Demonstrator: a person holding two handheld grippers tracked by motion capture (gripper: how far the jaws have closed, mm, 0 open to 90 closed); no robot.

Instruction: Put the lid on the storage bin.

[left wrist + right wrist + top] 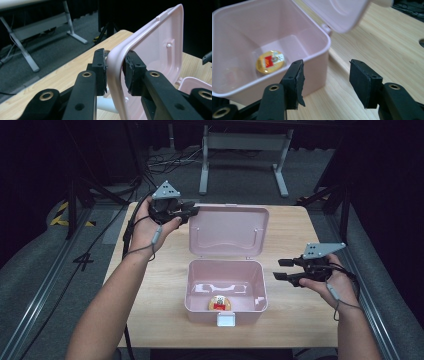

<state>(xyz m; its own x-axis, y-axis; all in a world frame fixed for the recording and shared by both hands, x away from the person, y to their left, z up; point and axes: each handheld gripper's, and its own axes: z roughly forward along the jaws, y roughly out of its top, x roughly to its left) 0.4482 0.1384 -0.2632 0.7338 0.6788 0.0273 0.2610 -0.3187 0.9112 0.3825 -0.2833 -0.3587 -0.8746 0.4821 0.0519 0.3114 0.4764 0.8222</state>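
Observation:
A pink plastic box [262, 287] stands open in the middle of the wooden table, its white latch [226, 320] facing me. On its floor lies a round yellow item with a red label [219, 303] [270, 61]. The hinged lid [227, 230] [150, 50] is raised behind the box. My left gripper [192, 210] [115, 72] is at the lid's upper left corner, shut on its rim with one pad on each side. My right gripper [280, 269] [327, 83] hovers open just right of the box wall [317, 62], with nothing between its jaws.
The wooden table [295, 320] has bare surface on both sides of the box. Beyond its far edge lies grey floor with cables [165, 162] and a white desk frame [245, 142]. Yellow-black tape [62, 215] marks the floor at the left.

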